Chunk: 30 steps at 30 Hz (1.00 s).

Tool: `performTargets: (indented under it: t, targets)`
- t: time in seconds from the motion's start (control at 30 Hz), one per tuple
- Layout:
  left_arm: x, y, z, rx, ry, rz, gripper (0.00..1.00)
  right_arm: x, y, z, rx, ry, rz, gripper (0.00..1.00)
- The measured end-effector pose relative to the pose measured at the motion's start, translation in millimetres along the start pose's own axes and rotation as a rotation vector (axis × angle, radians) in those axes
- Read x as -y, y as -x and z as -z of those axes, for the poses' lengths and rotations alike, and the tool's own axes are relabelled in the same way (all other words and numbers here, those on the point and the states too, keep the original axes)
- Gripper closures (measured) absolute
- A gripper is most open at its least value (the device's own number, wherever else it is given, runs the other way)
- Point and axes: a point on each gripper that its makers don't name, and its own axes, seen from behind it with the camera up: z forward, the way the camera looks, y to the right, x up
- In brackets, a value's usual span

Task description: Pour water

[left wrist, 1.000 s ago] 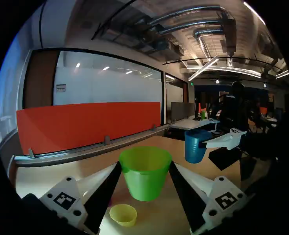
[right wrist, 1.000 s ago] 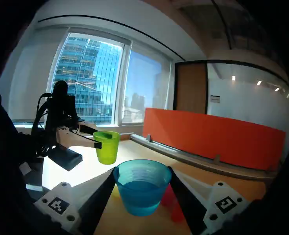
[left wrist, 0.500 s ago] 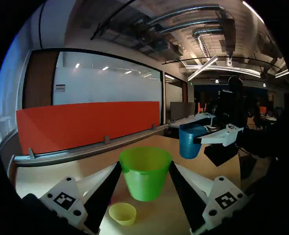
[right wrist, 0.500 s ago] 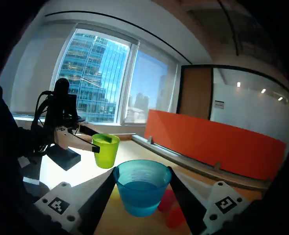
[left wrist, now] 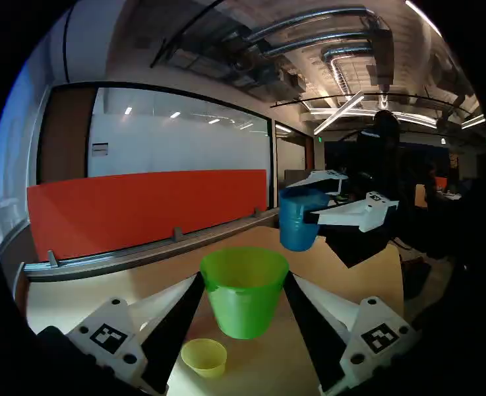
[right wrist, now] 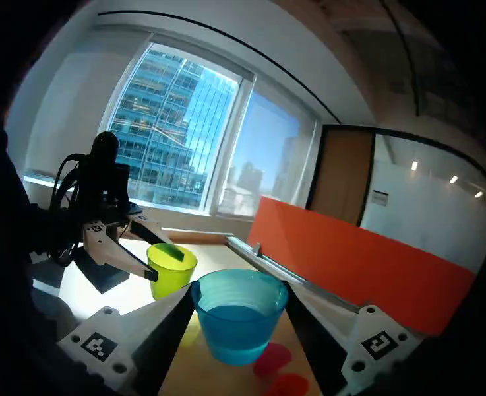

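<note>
Pouring side, right tongs (right wrist: 239, 290): clamped on water-filled translucent blue plastic cup (right wrist: 239, 323), held high for tipping.
Receiving side, left tongs (left wrist: 244, 280): clamped on upright green plastic cup (left wrist: 244, 300) above wooden table (left wrist: 262, 369), positioned to catch.

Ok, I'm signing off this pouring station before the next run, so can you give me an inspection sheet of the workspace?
Surface: wooden table, no spill seen.
Job's things: green cup, upright; blue cup, upright, with water in it.
Clutter: small yellow cup on the table; red round things below the blue cup, kind unclear.
Grippers: left gripper shut on the green cup; right gripper shut on the blue cup; both cups are held off the table.
Cables: dark cables looped at the left gripper's body.
Surroundings: orange partition, windows, ceiling pipes.
</note>
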Motion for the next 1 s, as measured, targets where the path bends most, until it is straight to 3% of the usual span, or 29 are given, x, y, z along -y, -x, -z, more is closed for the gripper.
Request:
performTargets:
  t: [1.0]
  targets:
    - [-1.7,8,-15.0,-0.003,0.011,0.032,0.13,-19,-35,-50.6,-0.007,-0.030,0.274,0.06]
